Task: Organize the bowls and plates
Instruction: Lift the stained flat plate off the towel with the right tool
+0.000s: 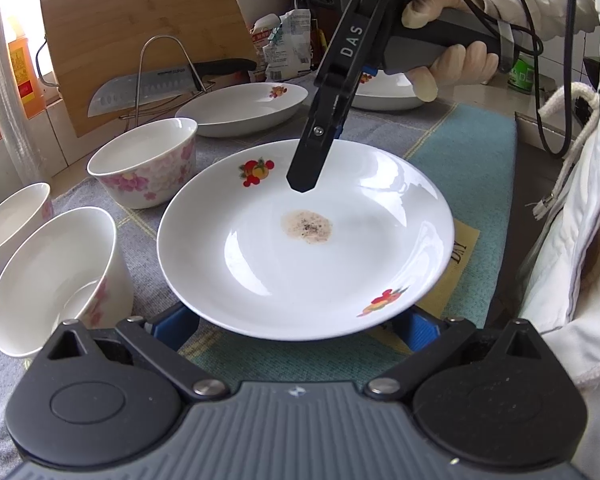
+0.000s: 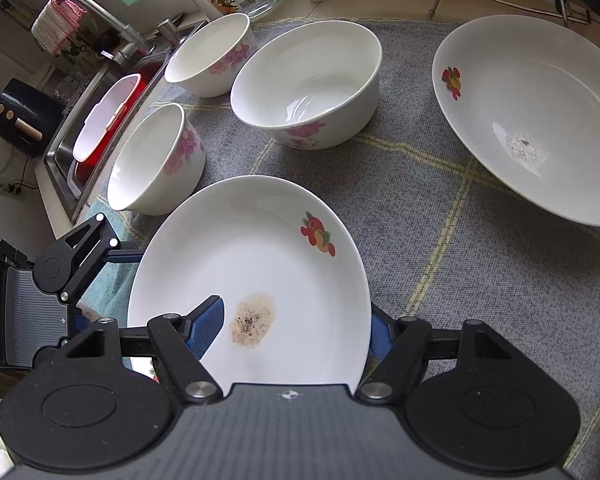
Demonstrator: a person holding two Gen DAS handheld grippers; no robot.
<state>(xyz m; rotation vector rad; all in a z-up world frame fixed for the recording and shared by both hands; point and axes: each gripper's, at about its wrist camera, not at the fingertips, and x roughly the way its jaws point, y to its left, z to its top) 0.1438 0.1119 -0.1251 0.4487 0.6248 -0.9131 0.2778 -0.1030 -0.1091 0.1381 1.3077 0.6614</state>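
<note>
A white plate [image 1: 300,272] [image 2: 260,248] with fruit prints and a brown stain in its middle hangs tilted over the cloth. My right gripper [image 2: 296,316] [image 1: 312,160] is shut on its rim, with one blue pad inside the plate and the other finger outside the edge. My left gripper [image 1: 296,332] stands open with its blue fingers [image 1: 176,320] spread wide beneath the plate's near rim, tips hidden. Three pink-flowered bowls [image 1: 148,160] [image 1: 56,272] [image 1: 8,220] sit to the left. A second stained plate [image 2: 540,112] [image 1: 244,108] lies further back.
A third plate [image 1: 384,96] lies behind the gloved hand [image 1: 452,60]. A knife [image 1: 140,88] rests on a wire rack against a cutting board [image 1: 140,28]. The sink [image 2: 100,128] with a red tub lies beyond the bowls. The mat [image 1: 460,152] ends near the counter edge.
</note>
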